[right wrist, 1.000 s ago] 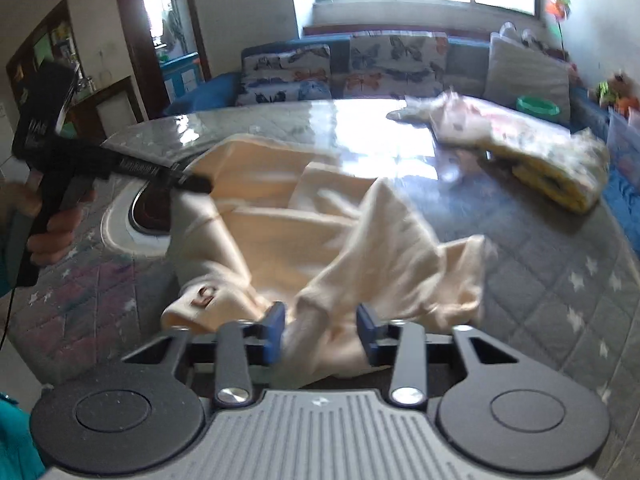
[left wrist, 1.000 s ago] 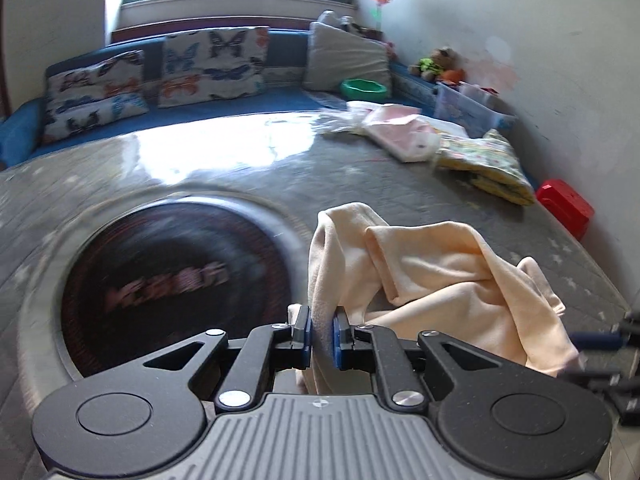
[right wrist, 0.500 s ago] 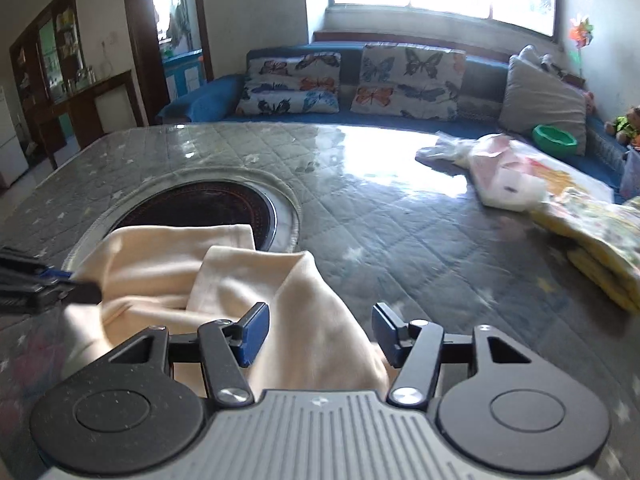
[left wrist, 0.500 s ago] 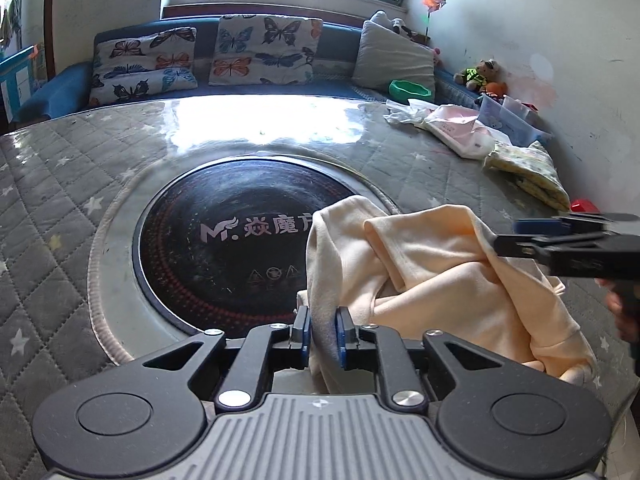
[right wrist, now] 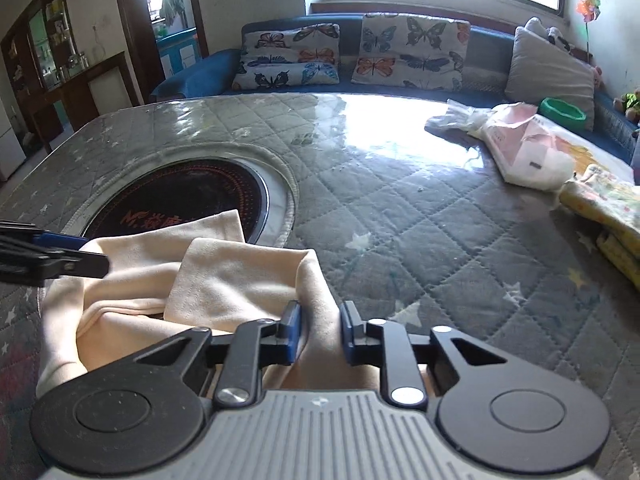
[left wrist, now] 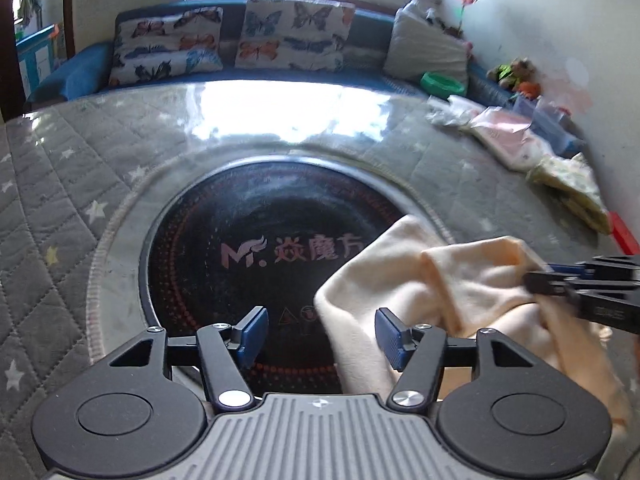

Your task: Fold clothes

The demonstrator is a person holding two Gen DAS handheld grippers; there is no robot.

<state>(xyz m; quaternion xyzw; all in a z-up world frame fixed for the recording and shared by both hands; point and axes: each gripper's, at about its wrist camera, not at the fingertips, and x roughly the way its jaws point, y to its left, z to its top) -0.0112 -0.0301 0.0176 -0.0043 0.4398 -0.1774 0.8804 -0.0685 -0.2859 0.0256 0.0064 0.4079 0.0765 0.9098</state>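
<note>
Left gripper (left wrist: 318, 338): jaws now stand wide apart. Half a second ago they were pinched on a fold of the cream garment (left wrist: 460, 292); that fold is released, and cloth merely drapes through the gap, nearer the right-hand pad, with nothing clamping it.

Right gripper (right wrist: 319, 330): the change runs the other way. Its jaws were spread half a second ago; now they have narrowed onto a ridge of the cream garment (right wrist: 240, 276), and fabric fills the slot between the blue pads (right wrist: 291, 330). Judged to be gripping the cloth, though whether the pinch is fully tight cannot be confirmed.

Garment location: bunched on the quilted grey table cover (right wrist: 440, 240), near the person's edge, one flap lying over the rim of the round black cooktop inset (left wrist: 256, 248). Still crumpled, no clean fold visible.

Reading: hold has passed from left to right. The left tool is free to take a new edge or corner; the right anchors the cloth. Folding proper appears barely begun.

Also present: bagged packages (right wrist: 520, 152) and a folded yellow print cloth (right wrist: 608, 204) at the far right of the table, well apart from the work.
</note>
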